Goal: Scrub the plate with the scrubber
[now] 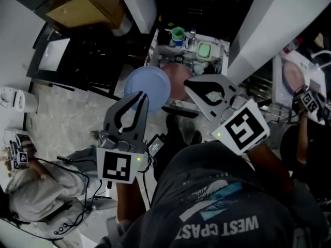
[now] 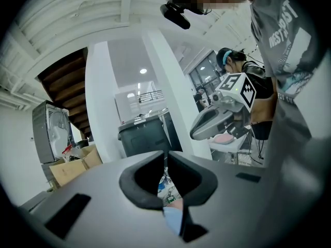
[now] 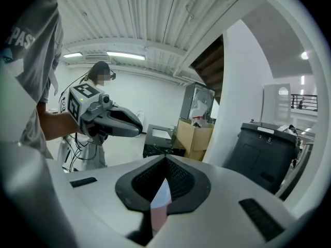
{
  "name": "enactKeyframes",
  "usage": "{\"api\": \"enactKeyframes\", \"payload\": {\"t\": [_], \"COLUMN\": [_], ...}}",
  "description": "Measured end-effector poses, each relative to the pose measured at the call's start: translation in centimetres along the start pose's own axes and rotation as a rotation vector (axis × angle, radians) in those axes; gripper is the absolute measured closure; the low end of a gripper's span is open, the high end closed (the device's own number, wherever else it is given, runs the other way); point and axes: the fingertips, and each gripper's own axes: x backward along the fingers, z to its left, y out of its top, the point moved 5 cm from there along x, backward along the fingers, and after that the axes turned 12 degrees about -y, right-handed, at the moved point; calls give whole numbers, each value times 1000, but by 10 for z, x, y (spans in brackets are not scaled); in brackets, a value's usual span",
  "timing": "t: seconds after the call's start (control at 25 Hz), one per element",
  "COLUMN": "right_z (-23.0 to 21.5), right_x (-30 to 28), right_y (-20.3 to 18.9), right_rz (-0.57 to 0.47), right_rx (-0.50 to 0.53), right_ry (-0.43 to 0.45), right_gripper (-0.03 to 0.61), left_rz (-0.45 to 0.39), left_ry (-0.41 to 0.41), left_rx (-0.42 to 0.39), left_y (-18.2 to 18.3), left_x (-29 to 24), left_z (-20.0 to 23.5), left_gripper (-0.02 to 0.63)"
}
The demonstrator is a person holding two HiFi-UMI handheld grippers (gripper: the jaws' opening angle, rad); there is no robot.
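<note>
A blue plate [image 1: 150, 84] and a pink plate [image 1: 178, 79] lie at the near edge of a cluttered sink counter [image 1: 223, 46]. The green scrubber [image 1: 205, 50] rests farther back on that counter, apart from both grippers. My left gripper [image 1: 143, 95] hangs over the blue plate's near rim with its jaws shut and nothing between them; in its own view the tips meet [image 2: 166, 155] and a strip of blue plate [image 2: 173, 221] shows below. My right gripper [image 1: 187, 82] is over the pink plate, also shut and empty, its tips closed [image 3: 165, 159] in its own view.
A green cup [image 1: 178, 33] stands behind the scrubber. White pillars [image 1: 139, 4] [image 1: 279, 19] flank the counter. A black table [image 1: 77, 56] and a cardboard box [image 1: 85, 6] are at the left. Other people [image 1: 36, 185] [image 1: 305, 133] work nearby. A dark bin [image 3: 264, 149] stands to the right.
</note>
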Motion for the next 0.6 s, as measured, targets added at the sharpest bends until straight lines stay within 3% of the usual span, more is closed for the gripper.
{"api": "enactKeyframes", "payload": {"t": [0.6], "right_z": [-1], "right_x": [-6], "right_y": [-8], "right_rz": [30], "right_rx": [-19], "right_ry": [-8], "right_gripper": [551], "left_rz": [0], "left_ry": [31], "left_rx": [1], "left_y": [-8], "left_x": [3], "left_z": [11], "left_gripper": [590]}}
